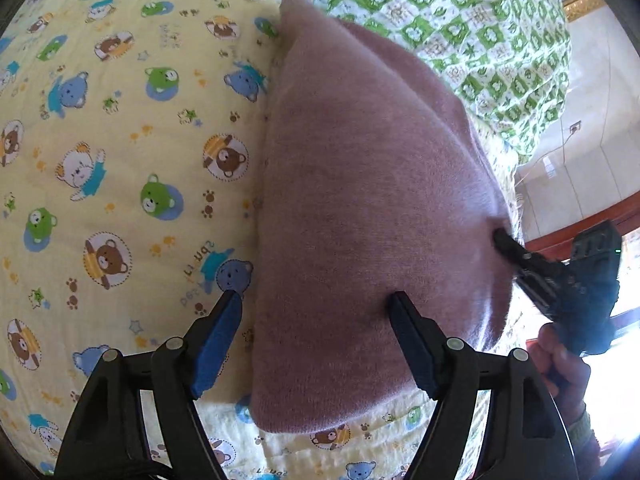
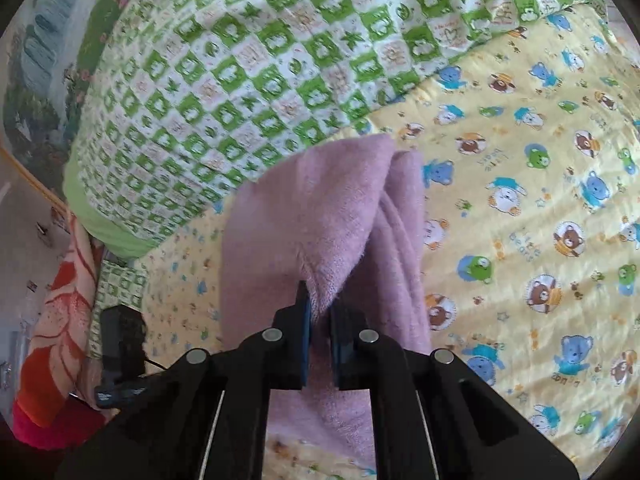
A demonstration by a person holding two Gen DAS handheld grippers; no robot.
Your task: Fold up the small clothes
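A yellow bear-print sheet (image 1: 120, 128) covers the bed beside a green checked quilt (image 2: 248, 64); pale walls (image 1: 600, 92) behind.

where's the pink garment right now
The pink garment lies on the yellow bear-print sheet, below the green checked quilt. The right gripper pinches one edge; the open left gripper straddles its near side.

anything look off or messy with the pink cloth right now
Nothing is damaged. The pink cloth is bunched into uneven ridges where the right tool pinches its edge, not lying flat on the bear-print sheet.
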